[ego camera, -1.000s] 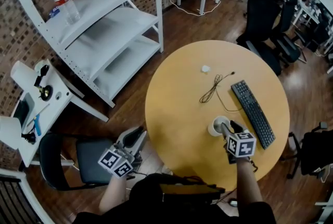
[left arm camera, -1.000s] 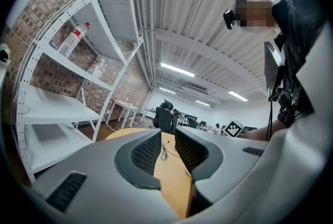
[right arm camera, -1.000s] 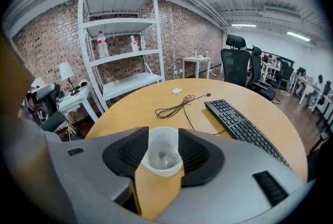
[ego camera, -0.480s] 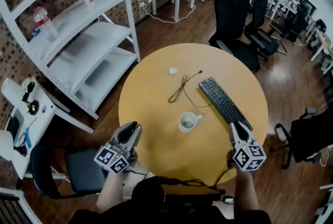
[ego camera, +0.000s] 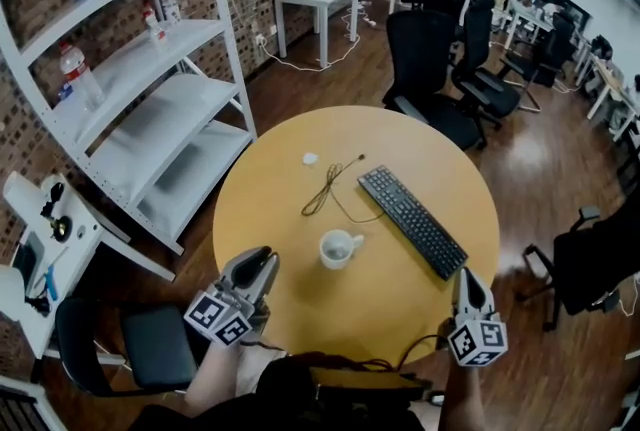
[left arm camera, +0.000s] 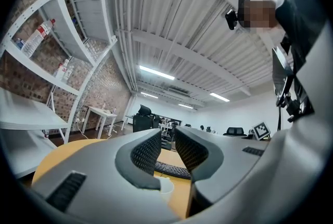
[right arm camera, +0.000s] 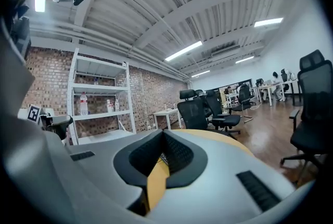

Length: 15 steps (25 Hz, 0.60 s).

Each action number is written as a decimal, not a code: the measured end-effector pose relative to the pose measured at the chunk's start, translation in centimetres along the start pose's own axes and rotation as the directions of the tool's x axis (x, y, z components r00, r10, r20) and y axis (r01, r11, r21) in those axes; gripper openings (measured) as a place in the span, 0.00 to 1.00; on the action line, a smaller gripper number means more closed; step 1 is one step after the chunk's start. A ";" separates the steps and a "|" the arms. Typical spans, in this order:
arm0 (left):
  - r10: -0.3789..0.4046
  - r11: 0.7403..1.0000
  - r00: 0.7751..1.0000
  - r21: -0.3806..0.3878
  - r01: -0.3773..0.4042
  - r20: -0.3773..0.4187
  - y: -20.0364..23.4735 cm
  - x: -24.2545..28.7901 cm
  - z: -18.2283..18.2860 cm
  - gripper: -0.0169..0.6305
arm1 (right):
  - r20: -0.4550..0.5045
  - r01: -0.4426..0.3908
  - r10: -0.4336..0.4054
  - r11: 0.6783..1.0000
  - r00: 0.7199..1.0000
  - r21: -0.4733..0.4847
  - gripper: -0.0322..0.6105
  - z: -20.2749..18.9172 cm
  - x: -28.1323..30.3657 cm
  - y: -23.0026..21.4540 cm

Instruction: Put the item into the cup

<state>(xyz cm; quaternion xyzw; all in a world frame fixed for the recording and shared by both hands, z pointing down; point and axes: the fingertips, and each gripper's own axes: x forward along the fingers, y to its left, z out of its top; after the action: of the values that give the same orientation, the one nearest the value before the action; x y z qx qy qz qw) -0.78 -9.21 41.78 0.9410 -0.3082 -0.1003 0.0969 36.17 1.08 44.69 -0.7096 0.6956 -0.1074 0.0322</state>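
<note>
A white cup (ego camera: 338, 247) stands upright on the round yellow table (ego camera: 300, 294), a little nearer me than its middle. What lies inside it I cannot make out. My left gripper (ego camera: 256, 269) hovers at the table's near left edge, a hand's width from the cup, its jaws slightly apart with nothing between them. In the left gripper view the gripper (left arm camera: 167, 137) points over the cup (left arm camera: 165, 189) toward the keyboard. My right gripper (ego camera: 468, 285) sits off the table's near right edge, shut and empty. Its tips (right arm camera: 162, 134) meet over the yellow tabletop.
A black keyboard (ego camera: 412, 220) lies diagonally right of the cup. A thin black cable (ego camera: 326, 187) and a small white object (ego camera: 311, 159) lie beyond it. White shelving (ego camera: 130, 109) stands at left, black office chairs (ego camera: 425, 59) behind the table, and a black seat (ego camera: 150, 349) at my lower left.
My right gripper has pulled back from the cup to the table's near right edge and has shut. The left gripper has barely moved. The head view has shifted.
</note>
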 end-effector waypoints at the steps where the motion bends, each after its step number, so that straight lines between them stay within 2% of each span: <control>1: 0.002 1.000 1.000 -0.001 -0.002 -0.001 -0.1 -0.1 -0.1 0.15 | -0.007 -0.001 0.001 1.000 1.000 0.001 0.06 -0.3 -0.1 -0.1; 8: 0.050 0.999 0.999 -0.020 -0.050 0.003 -0.2 -1.2 -1.2 0.15 | -0.023 -0.047 0.047 0.999 0.999 -0.009 0.06 -0.4 -0.1 0.3; 15: 0.053 0.998 0.998 -0.039 -0.054 -0.014 0.0 -1.8 -1.6 0.15 | -0.032 -0.029 0.028 0.999 0.999 -0.034 0.06 -0.3 -0.2 0.2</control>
<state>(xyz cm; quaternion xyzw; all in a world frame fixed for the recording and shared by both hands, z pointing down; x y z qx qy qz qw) -1.81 -7.98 43.58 0.9310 -0.3307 -0.0975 0.1201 35.92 1.30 44.96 -0.6984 0.7077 -0.1061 0.0105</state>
